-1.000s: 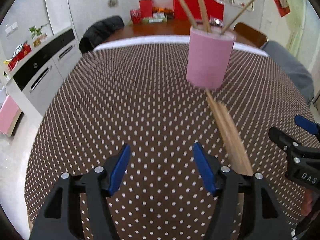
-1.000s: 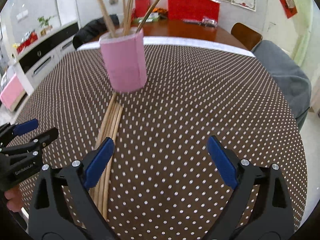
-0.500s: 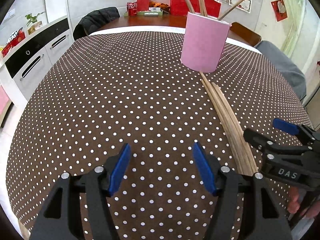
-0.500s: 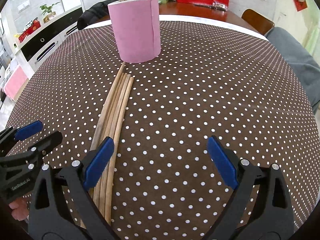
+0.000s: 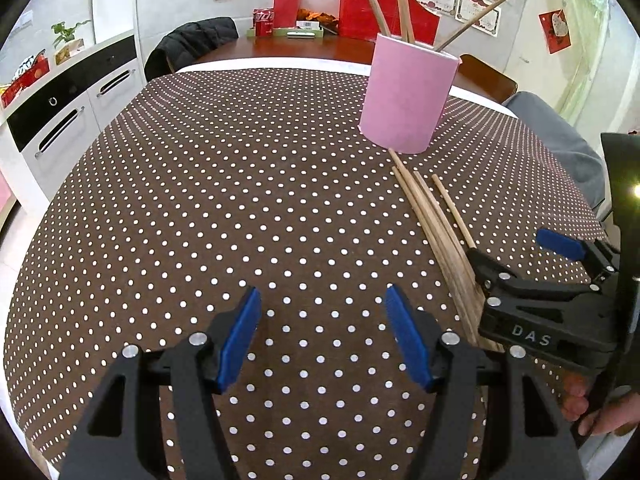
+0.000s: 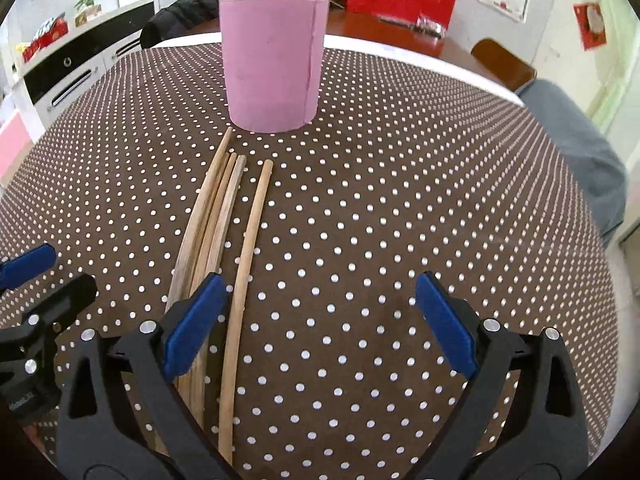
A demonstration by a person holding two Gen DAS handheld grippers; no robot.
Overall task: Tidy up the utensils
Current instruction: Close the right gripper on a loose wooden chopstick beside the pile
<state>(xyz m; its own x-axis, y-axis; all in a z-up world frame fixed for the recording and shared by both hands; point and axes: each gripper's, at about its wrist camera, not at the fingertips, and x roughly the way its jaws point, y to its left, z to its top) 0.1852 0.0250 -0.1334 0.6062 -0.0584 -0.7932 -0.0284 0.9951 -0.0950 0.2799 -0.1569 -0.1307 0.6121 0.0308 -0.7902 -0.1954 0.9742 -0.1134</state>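
The thin wooden chopsticks [image 6: 216, 232] lie loose on the worktop with the brown dotted cloth [image 5: 200, 200], just in front of the pink cylindrical holder [image 6: 274, 64], which already keeps some sticks. The step is the approach: the right claw [image 6: 320, 320], spread and empty, must probably close on one stick. The left claw [image 5: 324, 336] is also released. The right claw's body reads "DAS".

Bright, sharp, fisheye edges, dark corners
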